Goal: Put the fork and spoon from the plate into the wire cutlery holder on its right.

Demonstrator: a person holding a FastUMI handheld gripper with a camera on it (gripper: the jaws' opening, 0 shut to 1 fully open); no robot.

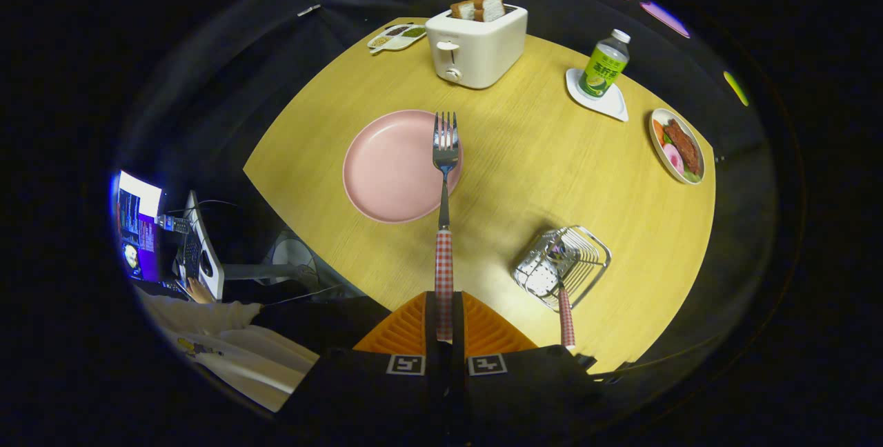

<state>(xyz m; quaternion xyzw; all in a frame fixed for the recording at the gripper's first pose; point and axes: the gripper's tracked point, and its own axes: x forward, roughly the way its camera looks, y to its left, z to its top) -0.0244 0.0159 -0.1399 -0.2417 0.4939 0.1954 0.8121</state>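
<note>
Gripper [444, 309] at bottom centre of frame: fingers closed to a narrow slot, both pressing the checked handle of the fork [445, 185]. Fork held clear of the table, pointing straight ahead; the metal neck and tines overlap the right rim of the plate [386, 167] in the picture.

Plate: round, matte pink, shallow raised rim, centre of frame just left of the fork.

Holder [562, 264]: wire basket, shiny metal, curved parallel rods over a perforated base, lower right of centre. Spoon [564, 295] already in it, bowl down among the wires, checked handle sticking out toward the gripper's right side.

Table [524, 157]: yellow wood-grain top with curved edge.

Upper centre: cream toaster [476, 47], boxy with rounded corners, two bread slices standing up from its slots. Left of it, a small white divided dish [397, 36] with seeds or spices.

Upper right: plastic bottle [604, 64], green label, white cap, on a white rounded-triangle coaster [607, 103]. Further right, an oval dish [677, 147] of food.

Lower left: a person's sleeve [214, 336], hand at a laptop [200, 254].
</note>
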